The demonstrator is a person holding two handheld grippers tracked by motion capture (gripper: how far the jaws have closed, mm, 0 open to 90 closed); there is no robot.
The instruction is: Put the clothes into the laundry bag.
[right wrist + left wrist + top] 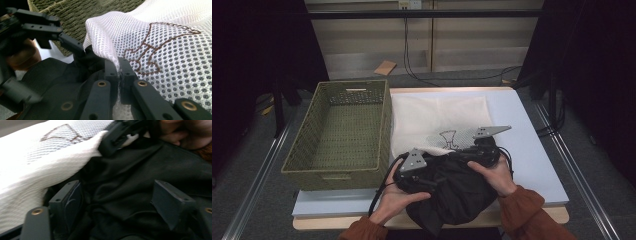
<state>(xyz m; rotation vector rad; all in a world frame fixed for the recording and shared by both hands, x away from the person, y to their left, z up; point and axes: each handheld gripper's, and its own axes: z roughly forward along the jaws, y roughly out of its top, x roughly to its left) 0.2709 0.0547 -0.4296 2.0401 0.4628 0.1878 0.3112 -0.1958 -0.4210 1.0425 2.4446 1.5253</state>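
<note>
- Work in hand, as judged: loading a black garment (452,192) into a white mesh laundry bag (437,122) that lies flat on the table (532,150). The garment sits bunched at the near table edge, against the bag's near hem; most of it appears to be outside the bag, so the loading is at an early stage.
- The green woven basket (339,135) stands at the table's left side, just beside the bag, with nothing in it. Any transfer into it is not yet done.
- Left gripper (412,172): jaws spread apart over the garment, pads not pressing on the cloth. It holds nothing.
- Right gripper (479,150): jaws clamped together on the bag's hem, pinching the mesh and lifting it as an opening.
- Remaining, as judged: push the garment under the raised hem, then close or move the bag.
- High view: gives the overall layout, basket, bag and both hands.
- Left gripper view: shows the garment (140,190) between the parted jaws and tucked under the bag's edge (50,170).
- Right gripper view: shows the pinch on the mesh (120,72) and a brown stitched emblem (155,47) on the bag.
</note>
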